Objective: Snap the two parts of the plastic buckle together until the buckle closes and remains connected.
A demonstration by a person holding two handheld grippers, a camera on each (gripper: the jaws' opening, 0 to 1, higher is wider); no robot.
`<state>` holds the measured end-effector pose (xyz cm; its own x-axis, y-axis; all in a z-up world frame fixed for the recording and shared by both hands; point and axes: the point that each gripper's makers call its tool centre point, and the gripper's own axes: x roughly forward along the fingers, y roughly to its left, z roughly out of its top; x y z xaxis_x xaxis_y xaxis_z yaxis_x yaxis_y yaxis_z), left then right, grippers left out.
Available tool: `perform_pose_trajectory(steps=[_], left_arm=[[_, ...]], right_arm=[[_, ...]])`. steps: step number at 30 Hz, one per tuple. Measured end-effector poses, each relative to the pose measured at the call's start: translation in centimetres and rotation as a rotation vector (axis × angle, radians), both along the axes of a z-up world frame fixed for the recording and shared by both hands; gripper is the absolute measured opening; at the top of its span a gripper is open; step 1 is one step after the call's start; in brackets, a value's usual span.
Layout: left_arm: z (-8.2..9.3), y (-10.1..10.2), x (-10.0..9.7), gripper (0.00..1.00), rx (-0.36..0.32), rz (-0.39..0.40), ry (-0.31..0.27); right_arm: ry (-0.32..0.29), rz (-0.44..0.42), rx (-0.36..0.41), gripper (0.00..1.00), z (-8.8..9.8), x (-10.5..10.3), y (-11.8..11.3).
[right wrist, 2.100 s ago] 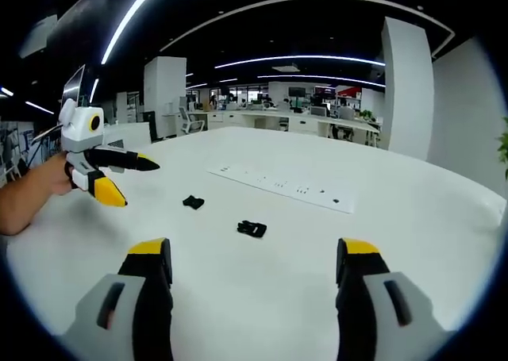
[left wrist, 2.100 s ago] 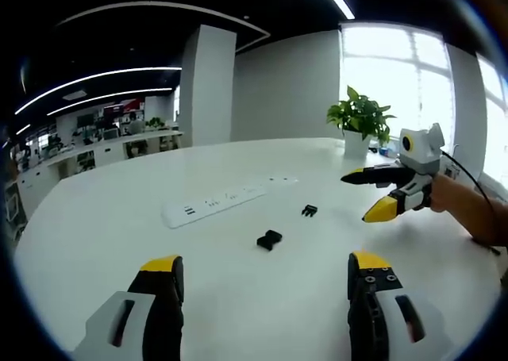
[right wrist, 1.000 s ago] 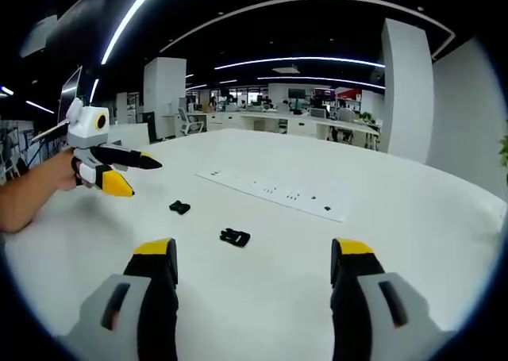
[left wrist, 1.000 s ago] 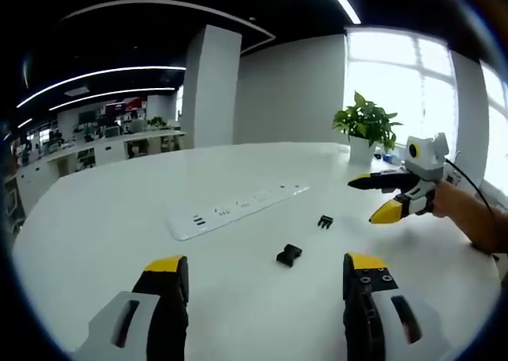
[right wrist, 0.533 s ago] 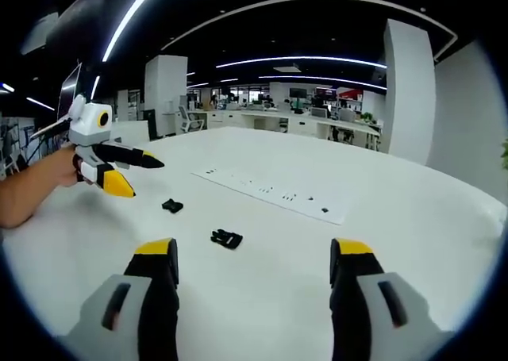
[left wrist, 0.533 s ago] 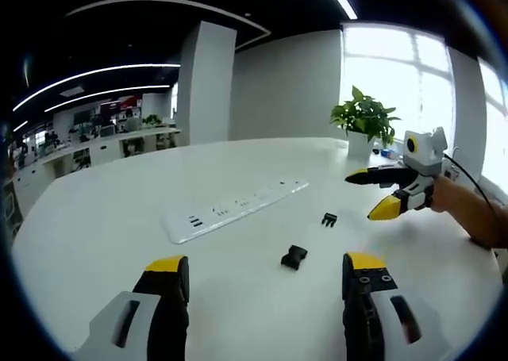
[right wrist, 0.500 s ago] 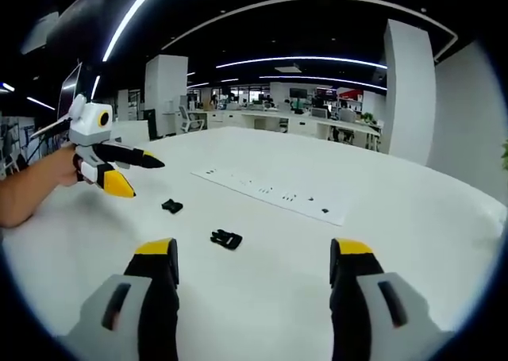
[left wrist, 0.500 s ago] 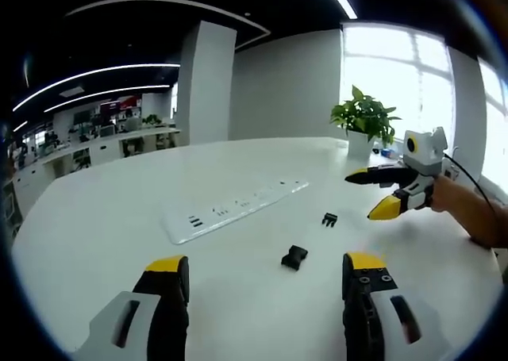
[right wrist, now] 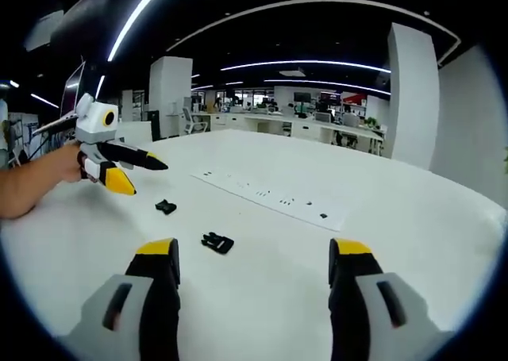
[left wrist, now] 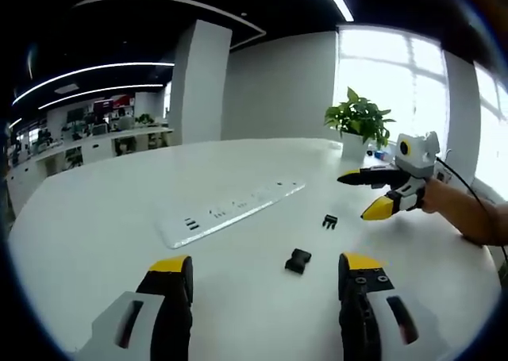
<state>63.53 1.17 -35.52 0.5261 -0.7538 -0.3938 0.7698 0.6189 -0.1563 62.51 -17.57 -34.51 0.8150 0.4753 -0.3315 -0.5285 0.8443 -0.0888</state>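
1. Two black buckle parts lie apart on the white table point(left wrist: 95, 242), unconnected, with bare tabletop between them.
2. In the left gripper view, the larger buckle part point(left wrist: 298, 260) sits just ahead of the left gripper point(left wrist: 266, 286), nearer its right-hand jaw; its long axis runs diagonally, from lower left up toward the right of the view.
3. The smaller buckle part point(left wrist: 329, 220) lies farther out, between the larger one and the right gripper point(left wrist: 359, 194); which way its prongs face is too small to tell here.
4. In the right gripper view, the pronged buckle part point(right wrist: 216, 243) lies ahead of the right gripper point(right wrist: 254, 278), toward its left-hand jaw, long axis roughly across the view, tilted slightly down to the right.
5. The other buckle part point(right wrist: 165, 206) rests farther left, below the left gripper point(right wrist: 143, 177), which is held in a hand point(right wrist: 55, 170) above the table.
6. Left gripper: jaws spread wide, gripping nothing, above the tabletop.
7. Right gripper: jaws likewise parted and empty; seen from the left gripper view, its yellow-tipped and black fingers diverge.
8. One white power strip point(left wrist: 226, 210) lies diagonally beyond the buckle parts; it also appears in the right gripper view point(right wrist: 274, 196).
9. One potted plant point(left wrist: 361, 123) stands at the table's far edge by the window.
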Motion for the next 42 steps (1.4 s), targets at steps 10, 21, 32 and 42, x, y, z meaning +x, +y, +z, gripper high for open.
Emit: perform_pose_trajectory(steps=[10, 21, 32, 42], left_arm=[[0.1, -0.1, 0.7, 0.74, 0.003, -0.019, 0.0], [-0.3, -0.5, 0.6, 0.74, 0.017, -0.057, 0.001], [-0.2, -1.3, 0.3, 0.73, 0.036, -0.163, -0.027], [0.0, -1.6, 0.5, 0.72, 0.05, -0.238, -0.036]], right_arm=[[0.007, 0.011, -0.027, 0.77, 0.0, 0.8, 0.0], [-0.007, 0.041, 0.001, 0.76, 0.1, 1.5, 0.5], [-0.031, 0.108, -0.01, 0.73, 0.7, 1.7, 0.8], [-0.028, 0.154, -0.011, 0.72, 0.4, 2.2, 0.6]])
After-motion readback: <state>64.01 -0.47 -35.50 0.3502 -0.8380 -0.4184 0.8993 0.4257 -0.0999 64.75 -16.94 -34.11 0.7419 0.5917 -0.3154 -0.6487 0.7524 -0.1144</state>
